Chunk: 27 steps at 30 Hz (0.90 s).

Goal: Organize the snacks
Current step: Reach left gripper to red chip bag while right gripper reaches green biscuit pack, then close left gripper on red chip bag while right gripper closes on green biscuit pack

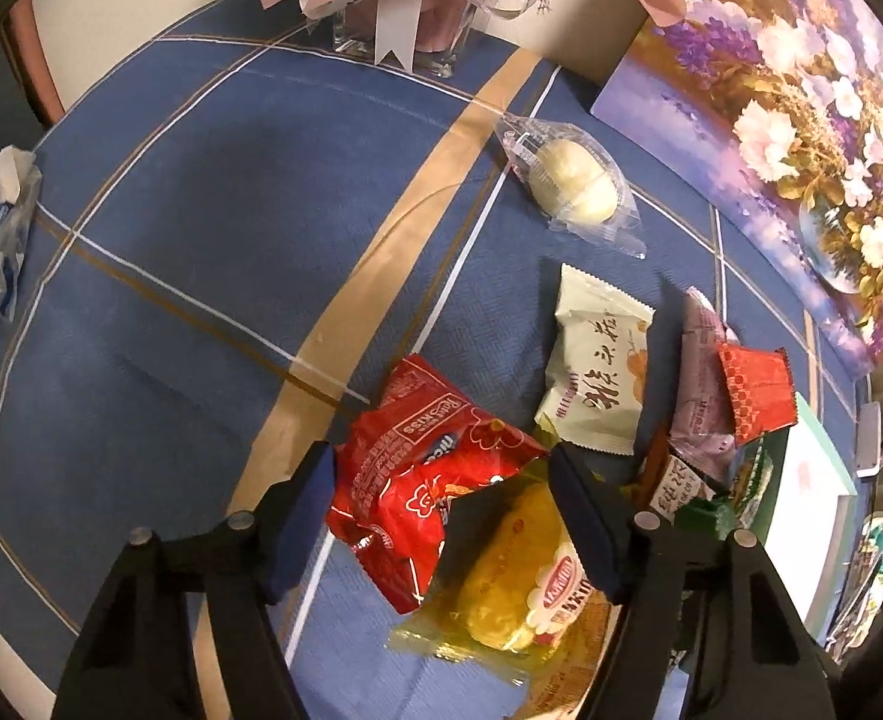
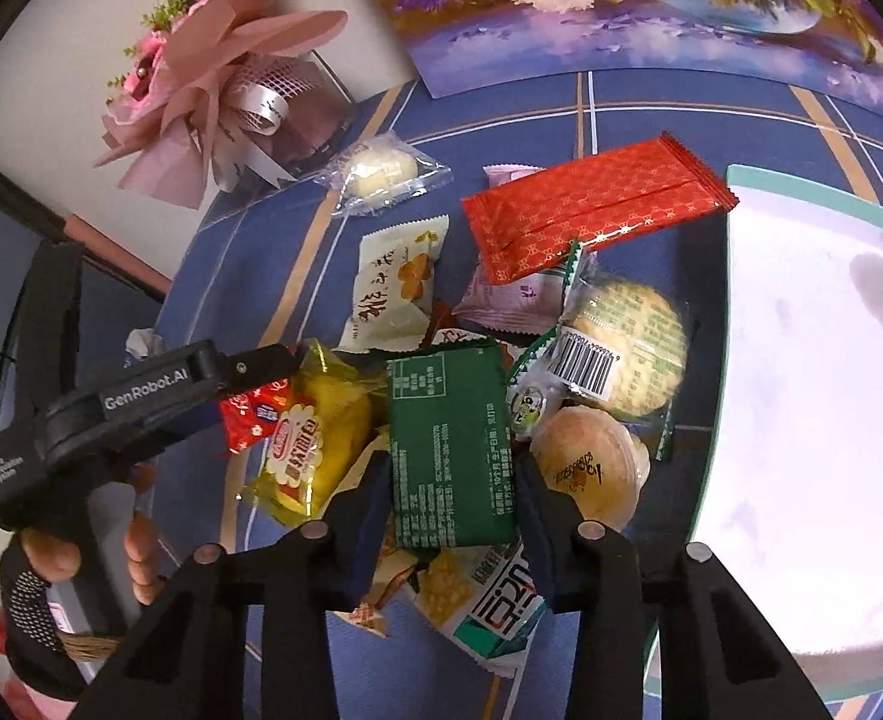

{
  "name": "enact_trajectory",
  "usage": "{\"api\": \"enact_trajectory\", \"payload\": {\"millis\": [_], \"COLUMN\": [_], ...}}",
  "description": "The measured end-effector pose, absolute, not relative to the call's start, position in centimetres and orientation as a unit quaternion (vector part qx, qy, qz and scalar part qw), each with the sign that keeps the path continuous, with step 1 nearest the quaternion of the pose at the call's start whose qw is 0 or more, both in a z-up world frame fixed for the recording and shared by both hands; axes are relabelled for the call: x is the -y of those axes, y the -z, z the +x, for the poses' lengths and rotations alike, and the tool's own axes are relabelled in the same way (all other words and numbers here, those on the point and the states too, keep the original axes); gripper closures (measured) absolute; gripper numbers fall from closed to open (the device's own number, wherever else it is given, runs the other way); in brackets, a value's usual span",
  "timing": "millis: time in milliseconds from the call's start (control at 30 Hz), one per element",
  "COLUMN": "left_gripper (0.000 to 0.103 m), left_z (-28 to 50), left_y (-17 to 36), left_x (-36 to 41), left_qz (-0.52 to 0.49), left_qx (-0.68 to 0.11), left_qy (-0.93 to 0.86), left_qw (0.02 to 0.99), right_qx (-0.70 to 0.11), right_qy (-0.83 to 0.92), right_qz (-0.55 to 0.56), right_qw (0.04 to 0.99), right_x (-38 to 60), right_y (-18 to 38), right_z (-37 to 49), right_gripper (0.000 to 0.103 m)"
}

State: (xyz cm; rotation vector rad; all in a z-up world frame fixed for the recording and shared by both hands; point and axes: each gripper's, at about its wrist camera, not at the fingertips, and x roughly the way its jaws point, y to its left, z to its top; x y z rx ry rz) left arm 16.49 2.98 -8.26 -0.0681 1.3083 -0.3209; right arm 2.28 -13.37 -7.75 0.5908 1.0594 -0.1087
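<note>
Green packet (image 2: 450, 450) clamped in right tool (image 2: 453, 516); left tool (image 1: 441, 516) agape astride red packet (image 1: 417, 480).

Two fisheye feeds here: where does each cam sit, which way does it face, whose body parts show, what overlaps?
Left wrist: on the left gripper, looking steeply down at the red packet and yellow bread packet; only its own fingers show.
Right wrist: on the right gripper, facing down at the green packet between its fingers; the left gripper and gloved hand show.
Shared: yellow bread packet, white snack packet, blue tablecloth.
</note>
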Motion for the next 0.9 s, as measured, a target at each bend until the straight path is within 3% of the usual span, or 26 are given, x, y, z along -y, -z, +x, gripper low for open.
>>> {"api": "enact_trajectory", "payload": {"millis": [167, 233, 500, 567, 633, 667, 900], "left_gripper": [0.032, 0.032, 0.032, 0.032, 0.032, 0.032, 0.032], "left_z": [15.3, 15.0, 14.4, 14.3, 14.2, 14.2, 14.2], "left_y": [7.7, 7.3, 6.8, 7.1, 7.3, 7.4, 7.9], "left_x": [-3.5, -3.5, -2.7, -2.9, -3.1, -3.2, -3.5], "left_qz": [-0.040, -0.042, -0.030, -0.027, -0.032, -0.033, -0.037], "left_qx": [-0.607, -0.606, -0.605, -0.610, -0.613, -0.613, -0.617], "left_qy": [0.147, 0.148, 0.138, 0.131, 0.129, 0.129, 0.120], "left_qw": [0.780, 0.780, 0.784, 0.781, 0.779, 0.779, 0.777], "right_qx": [-0.487, -0.480, -0.480, -0.478, -0.484, -0.483, -0.499], "right_qy": [0.048, 0.049, 0.043, 0.046, 0.054, 0.059, 0.060], "right_qz": [0.286, 0.292, 0.289, 0.281, 0.268, 0.262, 0.241], "right_qw": [0.824, 0.826, 0.827, 0.831, 0.832, 0.834, 0.830], "right_x": [13.6, 13.9, 13.8, 13.7, 13.5, 13.4, 13.2], "right_y": [7.1, 6.6, 6.3, 6.1, 6.2, 6.2, 7.3], "right_z": [1.7, 1.4, 1.3, 1.3, 1.7, 1.8, 3.2], "right_gripper": [0.063, 0.070, 0.069, 0.066, 0.042, 0.037, 0.035]}}
